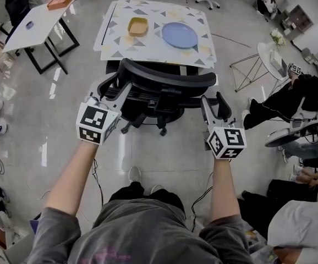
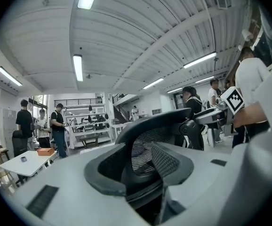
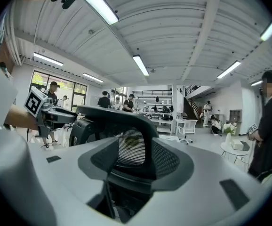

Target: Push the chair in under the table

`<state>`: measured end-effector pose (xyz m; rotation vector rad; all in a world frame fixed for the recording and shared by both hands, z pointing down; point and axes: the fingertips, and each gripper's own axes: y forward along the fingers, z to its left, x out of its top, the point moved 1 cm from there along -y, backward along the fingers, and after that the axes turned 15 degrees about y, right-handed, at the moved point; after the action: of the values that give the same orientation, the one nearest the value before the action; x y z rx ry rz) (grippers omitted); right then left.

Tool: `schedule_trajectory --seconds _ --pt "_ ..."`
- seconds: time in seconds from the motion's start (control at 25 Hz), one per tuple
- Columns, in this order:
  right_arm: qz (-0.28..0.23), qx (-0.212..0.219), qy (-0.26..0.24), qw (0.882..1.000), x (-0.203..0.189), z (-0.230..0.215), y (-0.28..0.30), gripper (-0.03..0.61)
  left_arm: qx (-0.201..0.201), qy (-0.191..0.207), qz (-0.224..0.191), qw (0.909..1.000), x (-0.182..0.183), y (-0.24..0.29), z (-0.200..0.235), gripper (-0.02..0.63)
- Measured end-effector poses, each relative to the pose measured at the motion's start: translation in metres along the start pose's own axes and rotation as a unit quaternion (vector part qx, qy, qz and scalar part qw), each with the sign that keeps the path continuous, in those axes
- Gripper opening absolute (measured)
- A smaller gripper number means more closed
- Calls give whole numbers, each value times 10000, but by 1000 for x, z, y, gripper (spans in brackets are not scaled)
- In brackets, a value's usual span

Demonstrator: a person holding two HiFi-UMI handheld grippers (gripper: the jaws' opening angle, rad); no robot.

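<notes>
Chair (image 1: 164, 81), single, black, parked at the near edge of the table (image 1: 203, 51), seat partly beneath the top, back turned to the wearer. Curved hard frame along the top of the back, fine see-through mesh stretched inside it, two padded armrests, a spoked base with at least two castors showing on the glossy pale floor (image 1: 148, 153). Left gripper (image 1: 120, 88) clamped on the left end of the back frame, grey jaws part-way closed, dark pads against the frame on both sides. Right gripper (image 1: 213, 104) likewise closed on the right end of the frame, mesh filling the gap beyond the pads. Two grippers, one marker cube on each, both pointing nearly level. Beyond the chair, a rectangular tabletop under a cloth (image 1: 148, 51) printed with grey and yellow triangles. On it one round blue plate (image 1: 179, 35) and, just to its left, one small yellow tray (image 1: 137, 26), apart from each other. Farther left, a second white table (image 1: 38, 23) on black legs, carrying one orange box (image 1: 59, 2). To the right, one small round side table (image 1: 269, 54) on wire legs.
</notes>
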<state>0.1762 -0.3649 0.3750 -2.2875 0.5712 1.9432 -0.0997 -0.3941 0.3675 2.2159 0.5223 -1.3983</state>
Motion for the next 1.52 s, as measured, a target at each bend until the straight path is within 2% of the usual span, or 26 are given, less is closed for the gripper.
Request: schedule_trajectory --seconds 0.24,1.04,1.52 --pt "-74 124 85 9999 7 9 -13 222 -21 -148 -42 9999 5 -8 -8 153" --pt "-6 1004 291 9945 22 19 -60 201 199 -430 -191 9987 52 -42 -61 107" --pt "119 1159 438 9922 11 23 -76 163 187 -554 -157 9982 48 -53 -78 71"
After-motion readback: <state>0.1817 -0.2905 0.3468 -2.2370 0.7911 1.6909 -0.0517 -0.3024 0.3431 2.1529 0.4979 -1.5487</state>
